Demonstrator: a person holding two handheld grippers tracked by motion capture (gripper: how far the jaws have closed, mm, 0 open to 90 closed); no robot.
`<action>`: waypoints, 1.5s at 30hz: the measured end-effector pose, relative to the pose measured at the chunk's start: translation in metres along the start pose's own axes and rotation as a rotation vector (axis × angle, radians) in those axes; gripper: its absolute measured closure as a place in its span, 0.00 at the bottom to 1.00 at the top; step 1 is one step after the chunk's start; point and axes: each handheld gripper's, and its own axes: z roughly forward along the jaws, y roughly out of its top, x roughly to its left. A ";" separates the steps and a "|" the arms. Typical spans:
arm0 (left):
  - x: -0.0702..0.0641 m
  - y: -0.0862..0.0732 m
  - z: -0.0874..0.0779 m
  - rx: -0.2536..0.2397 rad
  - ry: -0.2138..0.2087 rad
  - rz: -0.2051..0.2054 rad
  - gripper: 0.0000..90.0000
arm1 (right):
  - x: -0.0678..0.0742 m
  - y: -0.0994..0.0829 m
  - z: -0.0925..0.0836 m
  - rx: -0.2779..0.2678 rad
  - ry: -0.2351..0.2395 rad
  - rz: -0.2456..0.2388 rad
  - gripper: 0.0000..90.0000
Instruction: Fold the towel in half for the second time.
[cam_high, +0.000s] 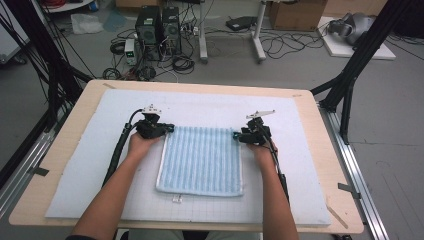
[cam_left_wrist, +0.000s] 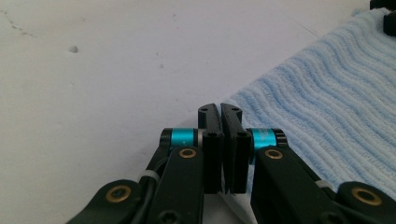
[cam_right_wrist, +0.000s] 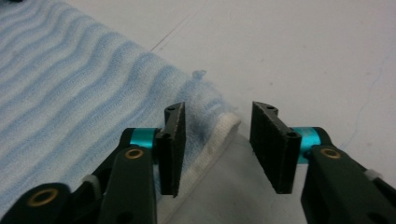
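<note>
Light blue towel (cam_high: 201, 159), ribbed in fine wavy stripes of paler and deeper blue, edged with a white hem. White mat (cam_high: 300, 150) under it, faintly gridded, speckled with small grey marks. Pale tan wood table (cam_high: 330, 165) around the mat. Black left gripper (cam_left_wrist: 220, 112) and black right gripper (cam_right_wrist: 217, 140), each with turquoise bands behind the jaws and brass-coloured rivets on the arms. Ridged black pads (cam_right_wrist: 271, 144).

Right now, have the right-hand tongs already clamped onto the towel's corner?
No, the right tongs stand apart, with the blue towel corner lying between them, unpinched.
</note>
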 end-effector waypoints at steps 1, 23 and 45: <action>0.000 0.000 0.000 -0.003 0.001 -0.004 0.97 | 0.001 0.000 0.000 0.002 -0.003 -0.010 0.69; 0.010 0.032 -0.026 -0.244 -0.011 -0.063 0.97 | 0.007 0.038 -0.014 -0.124 -0.089 -0.030 0.96; -0.023 0.000 -0.066 -0.309 -0.096 -0.020 0.97 | 0.035 0.012 -0.053 -0.217 -0.002 -0.084 0.95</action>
